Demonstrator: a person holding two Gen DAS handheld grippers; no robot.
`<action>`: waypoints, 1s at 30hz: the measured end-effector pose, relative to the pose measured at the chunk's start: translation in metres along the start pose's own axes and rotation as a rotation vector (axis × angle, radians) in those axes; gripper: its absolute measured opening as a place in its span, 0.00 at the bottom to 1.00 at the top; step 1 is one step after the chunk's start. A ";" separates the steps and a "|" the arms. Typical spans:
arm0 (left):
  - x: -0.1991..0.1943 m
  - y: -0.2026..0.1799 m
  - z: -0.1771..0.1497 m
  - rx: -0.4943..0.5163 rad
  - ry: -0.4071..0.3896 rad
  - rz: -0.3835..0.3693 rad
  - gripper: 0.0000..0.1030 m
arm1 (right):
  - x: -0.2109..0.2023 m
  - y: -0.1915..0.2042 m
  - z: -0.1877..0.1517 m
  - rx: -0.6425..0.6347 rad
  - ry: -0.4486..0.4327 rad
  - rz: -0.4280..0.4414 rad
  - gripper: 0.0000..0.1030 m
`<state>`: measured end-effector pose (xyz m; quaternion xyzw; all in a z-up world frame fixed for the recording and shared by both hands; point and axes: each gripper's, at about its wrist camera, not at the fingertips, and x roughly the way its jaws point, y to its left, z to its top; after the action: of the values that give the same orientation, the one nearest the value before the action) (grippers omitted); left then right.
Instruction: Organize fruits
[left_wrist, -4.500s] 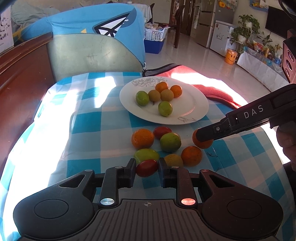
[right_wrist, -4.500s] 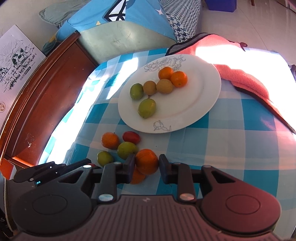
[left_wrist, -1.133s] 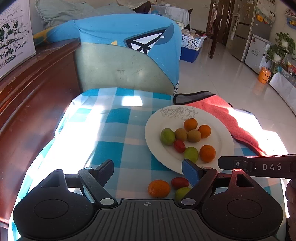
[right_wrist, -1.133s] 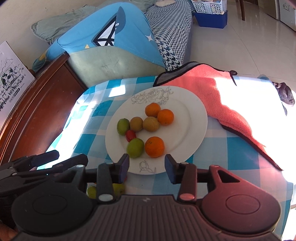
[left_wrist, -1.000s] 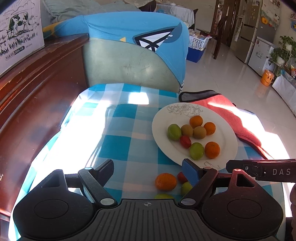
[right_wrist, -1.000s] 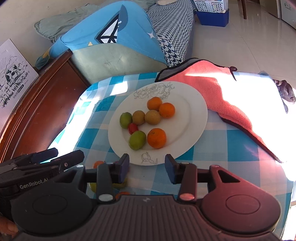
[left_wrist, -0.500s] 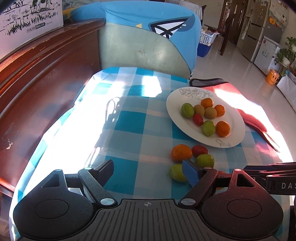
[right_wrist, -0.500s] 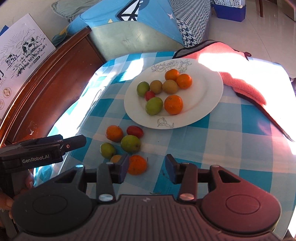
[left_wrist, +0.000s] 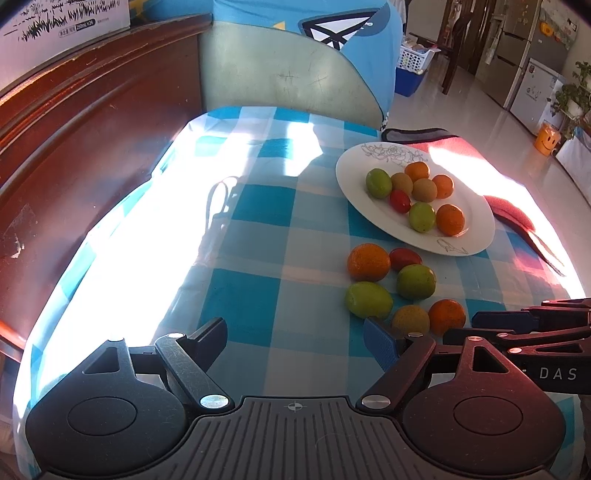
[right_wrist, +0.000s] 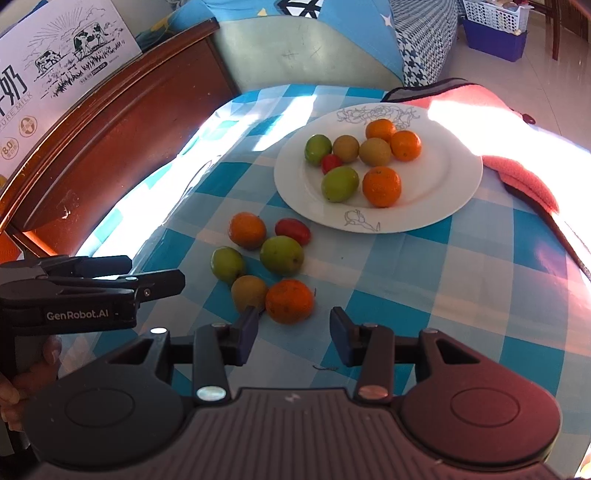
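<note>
A white plate (right_wrist: 450, 184) (left_wrist: 476, 225) on the blue checked cloth holds several small fruits: oranges, green ones, brown ones and a red one. Several loose fruits lie on the cloth in front of it, among them an orange (right_wrist: 289, 301) (left_wrist: 447, 316), a brown fruit (right_wrist: 248, 291), a green fruit (right_wrist: 281, 255) and a red one (right_wrist: 293, 229). My right gripper (right_wrist: 293, 334) is open and empty, its jaws just short of the near orange. My left gripper (left_wrist: 295, 341) is wide open and empty, over bare cloth left of the loose fruits.
A dark wooden rail (left_wrist: 74, 140) runs along the left. A blue-covered chair back (left_wrist: 295, 74) stands beyond the table. A pink towel (right_wrist: 498, 122) lies at the far right, partly under the plate. A milk carton box (right_wrist: 55, 62) sits on the left.
Both grippers have drawn back from the plate toward the near table edge. The red fruit and an orange now lie on the plate. The right gripper has lowered toward the near orange.
</note>
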<state>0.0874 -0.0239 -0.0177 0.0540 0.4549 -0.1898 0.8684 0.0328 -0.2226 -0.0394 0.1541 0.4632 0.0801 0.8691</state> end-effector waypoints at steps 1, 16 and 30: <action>0.000 0.001 0.000 -0.004 0.000 -0.001 0.80 | 0.002 0.002 0.000 -0.010 0.000 -0.009 0.43; 0.010 -0.001 0.006 -0.084 -0.007 -0.060 0.80 | 0.015 0.014 0.000 -0.095 -0.039 -0.063 0.37; 0.030 -0.027 0.011 -0.068 -0.015 -0.073 0.77 | 0.007 0.006 -0.004 -0.056 -0.016 -0.055 0.31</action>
<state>0.1015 -0.0601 -0.0337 0.0066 0.4561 -0.2064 0.8656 0.0338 -0.2141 -0.0450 0.1177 0.4579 0.0681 0.8786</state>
